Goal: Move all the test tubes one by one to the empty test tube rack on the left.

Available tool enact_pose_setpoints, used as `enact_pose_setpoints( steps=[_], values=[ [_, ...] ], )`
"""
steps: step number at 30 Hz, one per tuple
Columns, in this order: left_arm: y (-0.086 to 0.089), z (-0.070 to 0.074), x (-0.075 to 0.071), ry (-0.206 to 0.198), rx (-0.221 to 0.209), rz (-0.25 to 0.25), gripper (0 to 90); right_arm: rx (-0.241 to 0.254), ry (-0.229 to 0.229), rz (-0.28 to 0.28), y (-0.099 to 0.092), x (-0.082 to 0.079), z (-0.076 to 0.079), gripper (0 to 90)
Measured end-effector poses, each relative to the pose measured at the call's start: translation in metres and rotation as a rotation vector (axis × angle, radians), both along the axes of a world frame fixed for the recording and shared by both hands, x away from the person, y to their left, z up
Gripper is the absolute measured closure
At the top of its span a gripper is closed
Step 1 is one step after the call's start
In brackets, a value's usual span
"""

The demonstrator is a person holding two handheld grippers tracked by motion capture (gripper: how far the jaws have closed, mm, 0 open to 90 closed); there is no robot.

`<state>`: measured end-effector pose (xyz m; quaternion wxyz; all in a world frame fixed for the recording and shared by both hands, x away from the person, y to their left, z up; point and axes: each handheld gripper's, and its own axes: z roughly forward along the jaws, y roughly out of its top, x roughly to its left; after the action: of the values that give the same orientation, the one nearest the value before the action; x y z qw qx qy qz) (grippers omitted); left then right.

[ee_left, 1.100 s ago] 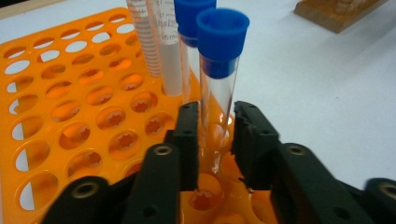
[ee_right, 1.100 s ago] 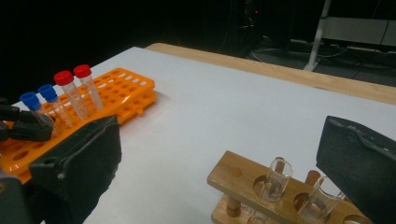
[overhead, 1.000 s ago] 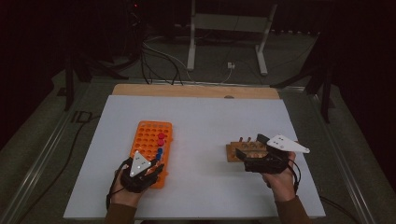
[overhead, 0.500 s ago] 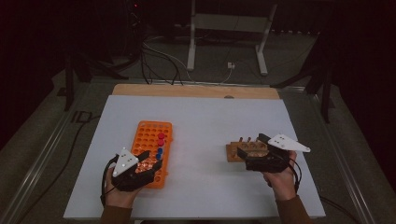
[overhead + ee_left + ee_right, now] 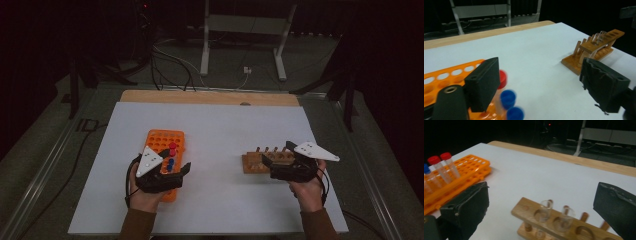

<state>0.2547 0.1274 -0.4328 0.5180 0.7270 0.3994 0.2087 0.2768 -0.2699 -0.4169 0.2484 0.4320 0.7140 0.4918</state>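
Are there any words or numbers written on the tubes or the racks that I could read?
None can be read.
Capped tubes: fine marks run down their sides, too small and blurred to read.
Orange rack: no print shows on it.
Wooden rack: bare wood, no label.
Glass tubes: clear, no print shows.

metal stand [image 5: 242, 30], cables [image 5: 172, 65] on floor behind table.

Tube rack [image 5: 162, 150] left (wooden rack [image 5: 262, 161] right)
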Motion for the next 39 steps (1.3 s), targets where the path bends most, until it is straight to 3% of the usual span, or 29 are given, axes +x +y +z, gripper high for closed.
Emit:
enact_pose_setpoints(
  steps=[11, 19, 25, 34, 39],
  values=[
    [-0.021, -0.002, 0.005, 0.006, 0.018, -0.027, 0.6, 0.035, 0.024, -0.068, -0.029, 0.009, -0.007, 15.8],
    [-0.021, -0.003, 0.004, 0.003, 0.000, -0.037, 0.5, -0.030, 0.057, -0.042, -0.022, 0.015, -0.024, 40.8],
    [-0.022, -0.002, 0.003, -0.002, -0.006, -0.044, 0.5, -0.034, 0.079, -0.034, -0.020, 0.019, -0.033, 54.6],
    [-0.020, -0.005, 0.004, 0.010, -0.004, -0.039, 0.5, -0.067, 0.097, -0.030, -0.018, 0.021, -0.041, 68.0],
    [-0.020, -0.006, 0.004, 0.012, -0.003, -0.042, 0.5, -0.078, 0.093, -0.026, -0.014, 0.023, -0.045, 69.1]
  ],
)
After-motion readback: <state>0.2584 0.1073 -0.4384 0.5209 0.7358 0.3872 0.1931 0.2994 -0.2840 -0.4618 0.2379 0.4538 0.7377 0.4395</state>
